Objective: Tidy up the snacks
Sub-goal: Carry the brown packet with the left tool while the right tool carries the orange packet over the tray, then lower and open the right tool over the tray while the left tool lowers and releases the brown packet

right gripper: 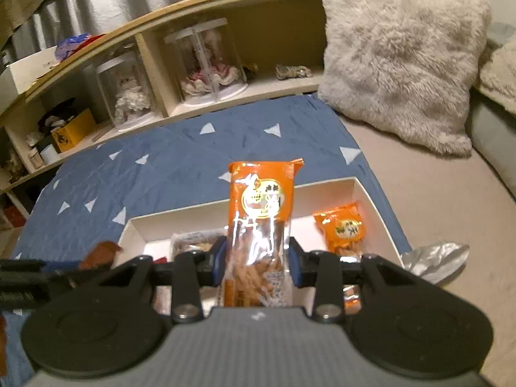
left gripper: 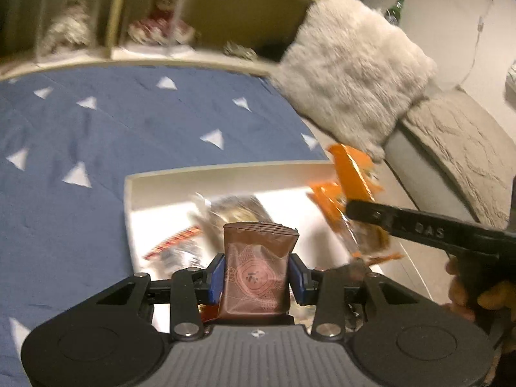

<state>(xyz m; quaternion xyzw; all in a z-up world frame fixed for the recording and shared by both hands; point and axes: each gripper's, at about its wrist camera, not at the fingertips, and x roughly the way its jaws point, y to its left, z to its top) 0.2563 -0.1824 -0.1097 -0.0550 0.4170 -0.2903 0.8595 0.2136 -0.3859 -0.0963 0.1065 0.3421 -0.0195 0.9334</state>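
Left gripper (left gripper: 256, 279): closed on a brown snack pack (left gripper: 254, 274), held upright between its blue pads.
Right gripper (right gripper: 256, 266): closed on a tall orange snack bag (right gripper: 261, 225).
Just ahead, below both: white box (right gripper: 371, 203) on the blue bed cover (left gripper: 96, 122), with other snacks already inside.
Risk: the two grippers are near each other over the box and could bump.
Risk: the shiny orange bag could slip out and land outside the box.

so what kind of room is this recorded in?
Most likely a bedroom or living space at home. A blue quilt with white triangles covers a bed or floor mat, a fluffy cushion leans at its edge, and a low wooden shelf holds dolls in clear cases.
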